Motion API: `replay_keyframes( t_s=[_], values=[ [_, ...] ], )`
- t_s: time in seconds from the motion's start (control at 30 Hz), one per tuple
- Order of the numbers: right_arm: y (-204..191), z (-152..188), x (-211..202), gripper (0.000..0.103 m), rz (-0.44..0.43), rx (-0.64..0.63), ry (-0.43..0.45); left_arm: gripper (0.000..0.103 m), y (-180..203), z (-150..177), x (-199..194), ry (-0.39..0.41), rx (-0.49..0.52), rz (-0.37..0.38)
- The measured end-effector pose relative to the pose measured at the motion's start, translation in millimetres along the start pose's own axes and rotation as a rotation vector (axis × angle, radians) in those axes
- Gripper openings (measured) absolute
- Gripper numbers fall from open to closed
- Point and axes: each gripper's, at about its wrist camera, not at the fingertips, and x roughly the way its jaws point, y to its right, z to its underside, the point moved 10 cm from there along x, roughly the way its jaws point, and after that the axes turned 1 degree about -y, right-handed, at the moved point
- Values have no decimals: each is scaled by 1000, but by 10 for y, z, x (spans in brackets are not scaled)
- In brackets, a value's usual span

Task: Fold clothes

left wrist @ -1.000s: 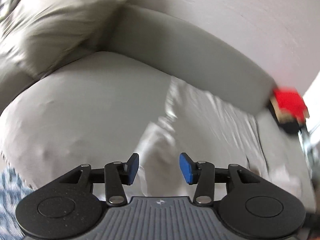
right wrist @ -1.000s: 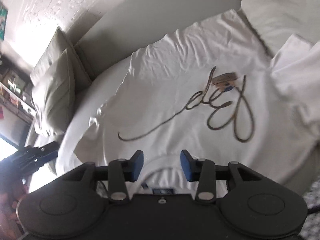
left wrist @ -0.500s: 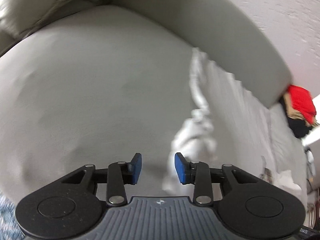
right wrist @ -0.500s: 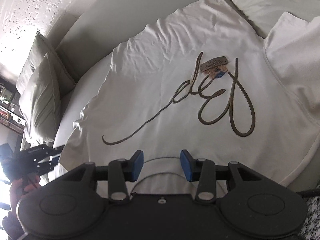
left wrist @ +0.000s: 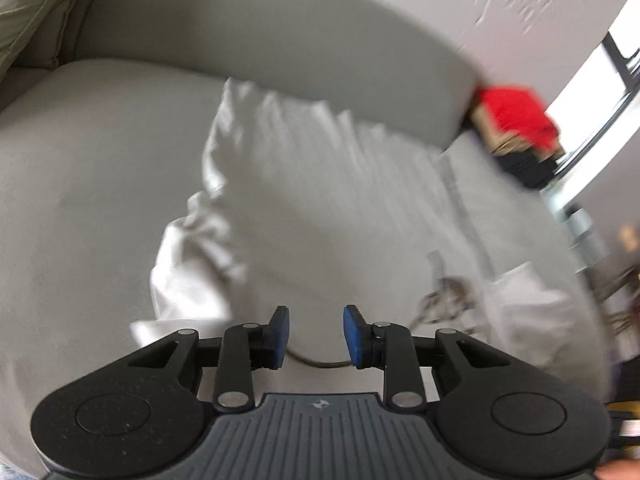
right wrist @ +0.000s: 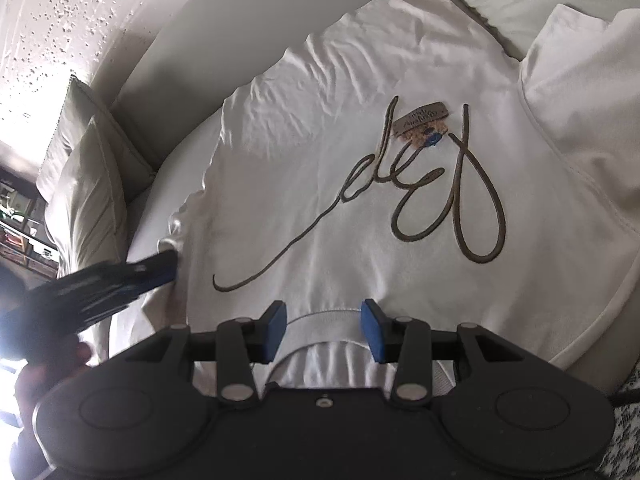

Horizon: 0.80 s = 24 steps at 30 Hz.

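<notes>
A white T-shirt (right wrist: 340,168) with brown script lettering and a small tag lies spread face up on a pale grey sofa seat (left wrist: 92,168). Its collar (right wrist: 324,316) sits just under my right gripper (right wrist: 324,330), which is open and empty. My left gripper (left wrist: 316,334) is open too and hovers over the shirt's (left wrist: 320,200) crumpled left sleeve (left wrist: 192,264) and shoulder. From the right wrist camera, the left gripper (right wrist: 168,266) shows blurred at the shirt's left sleeve edge, held by a hand (right wrist: 48,372).
Grey-green cushions (right wrist: 88,172) lean against the sofa back (left wrist: 280,52) on the left. A red item on a dark pile (left wrist: 516,120) sits past the sofa's right end. Another white cloth (right wrist: 580,92) lies to the shirt's right. A patterned rug (right wrist: 624,440) shows bottom right.
The left gripper has swung right from the bare seat onto the shirt's left sleeve and shoulder. The right gripper has moved slightly forward over the collar. Both stay open.
</notes>
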Motion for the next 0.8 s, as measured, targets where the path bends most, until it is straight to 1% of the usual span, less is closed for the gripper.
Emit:
replay_keyframes(
  t_s=[0.03, 0.07, 0.13, 0.17, 0.2, 0.23, 0.27, 0.33, 0.37, 0.43, 0.5, 0.57, 0.6, 0.67, 0.7, 0.73, 0.8],
  values=[
    [7, -2, 5, 41, -5, 6, 2, 27, 42, -21, -106, 18, 1, 36],
    [13, -5, 10, 41, -9, 13, 3, 28, 57, -53, -204, 44, 1, 40],
    [23, -8, 16, 41, -18, 22, 6, 36, -43, -136, -363, 104, -20, -11],
    [25, -7, 15, 41, -21, 24, 7, 38, -171, -170, -420, 122, -56, -53],
    [29, -6, 13, 41, -25, 25, 7, 39, -344, -184, -447, 122, -105, -98],
    [35, -3, 10, 41, -29, 27, 6, 43, -527, -188, -465, 117, -158, -144],
    [40, 0, 6, 41, -34, 28, 6, 46, -702, -165, -473, 98, -221, -171],
    [50, 3, 1, 41, -42, 31, 5, 55, -938, -71, -419, 34, -338, -154],
    [53, 3, 1, 41, -45, 33, 5, 57, -1024, -21, -377, 4, -384, -148],
    [59, 2, 0, 41, -51, 36, 4, 57, -1179, 78, -285, -55, -469, -139],
    [66, 2, 0, 41, -57, 40, 4, 56, -1277, 114, -225, -73, -556, -95],
    [72, 1, -1, 41, -63, 43, 3, 52, -1331, 163, -123, -94, -656, -41],
    [76, 1, -1, 41, -67, 44, 3, 46, -1355, 186, -70, -105, -707, -14],
    [82, 0, -1, 41, -71, 47, 2, 30, -1360, 252, 83, -126, -800, 7],
    [83, 0, 0, 42, -72, 48, 2, 11, -1396, 279, 101, -127, -843, 15],
    [82, 0, 0, 42, -73, 48, 2, 0, -1429, 294, 91, -116, -871, 13],
    [80, 1, -1, 42, -73, 45, 0, 0, -1441, 231, -55, -24, -824, -31]
  ],
)
